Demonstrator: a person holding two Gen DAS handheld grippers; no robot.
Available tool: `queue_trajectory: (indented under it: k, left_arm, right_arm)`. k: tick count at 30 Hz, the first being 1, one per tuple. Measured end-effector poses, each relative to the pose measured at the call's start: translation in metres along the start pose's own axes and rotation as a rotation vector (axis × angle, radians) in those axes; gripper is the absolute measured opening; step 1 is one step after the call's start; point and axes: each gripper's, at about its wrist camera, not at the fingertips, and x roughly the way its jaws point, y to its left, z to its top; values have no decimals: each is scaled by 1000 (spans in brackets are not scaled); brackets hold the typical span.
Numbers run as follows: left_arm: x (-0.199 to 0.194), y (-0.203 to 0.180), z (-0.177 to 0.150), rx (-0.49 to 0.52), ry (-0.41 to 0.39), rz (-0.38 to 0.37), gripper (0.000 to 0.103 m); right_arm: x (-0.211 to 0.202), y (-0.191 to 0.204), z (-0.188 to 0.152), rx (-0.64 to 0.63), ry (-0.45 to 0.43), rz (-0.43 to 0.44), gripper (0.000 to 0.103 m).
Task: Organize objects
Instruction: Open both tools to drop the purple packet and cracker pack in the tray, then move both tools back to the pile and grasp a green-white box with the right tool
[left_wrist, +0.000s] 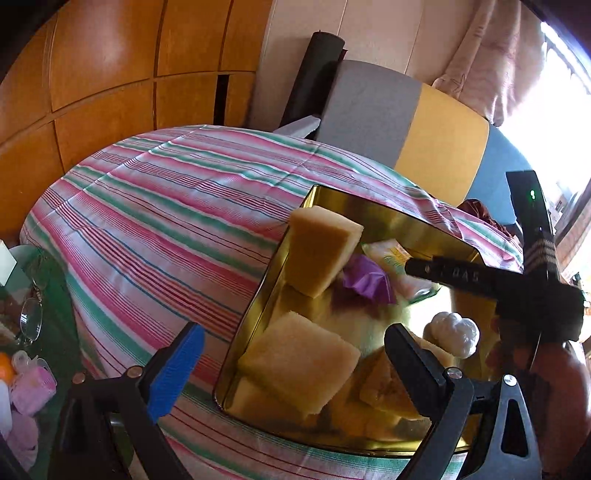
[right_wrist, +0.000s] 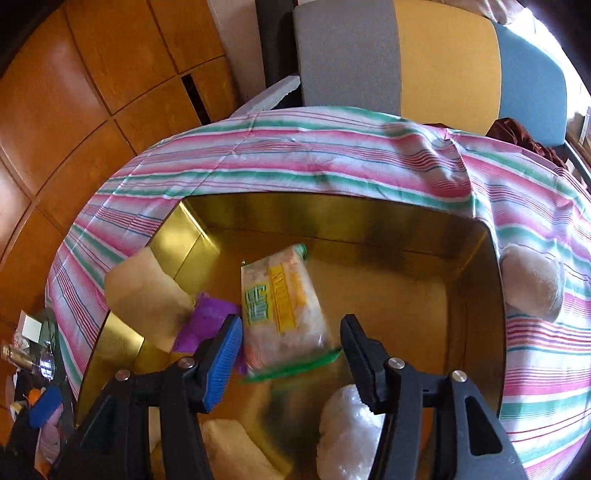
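Note:
A gold tin box (left_wrist: 255, 306) (right_wrist: 369, 218) stands open on the striped tablecloth (left_wrist: 155, 221). Inside it lie yellow sponges (left_wrist: 303, 362), one of them leaning on the wall (left_wrist: 317, 254), a purple wrapper (left_wrist: 364, 280) (right_wrist: 210, 321), a printed packet (right_wrist: 280, 306) and a white bumpy object (left_wrist: 454, 332) (right_wrist: 347, 424). My left gripper (left_wrist: 295, 354) hovers open over the tin's near corner with nothing between its fingers. My right gripper (right_wrist: 291, 347) is open above the tin, and the blurred packet lies just beyond its fingertips, untouched by the pads. A hand (left_wrist: 539, 373) holds the right gripper.
A beige sponge-like lump (right_wrist: 532, 284) rests on the cloth right of the tin. A chair (left_wrist: 406, 122) with a grey, yellow and blue back stands behind the table. Glasses (left_wrist: 31, 317) and small clutter sit on a low green surface at left. Wooden cabinets (left_wrist: 110, 74) line the back.

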Motion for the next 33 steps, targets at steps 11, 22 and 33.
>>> queue_trajectory:
  k: [11, 22, 33]
  left_arm:
    - [-2, -26, -5, 45, 2, -19, 99]
    - [-11, -87, -20, 186, 20, -83, 99]
    - [-21, -163, -45, 341, 39, -186, 99]
  right_arm:
    - [-46, -8, -15, -43, -109, 6, 60]
    - [-89, -45, -49, -36, -177, -97, 60]
    - [-120, -148, -101, 161, -214, -155, 59]
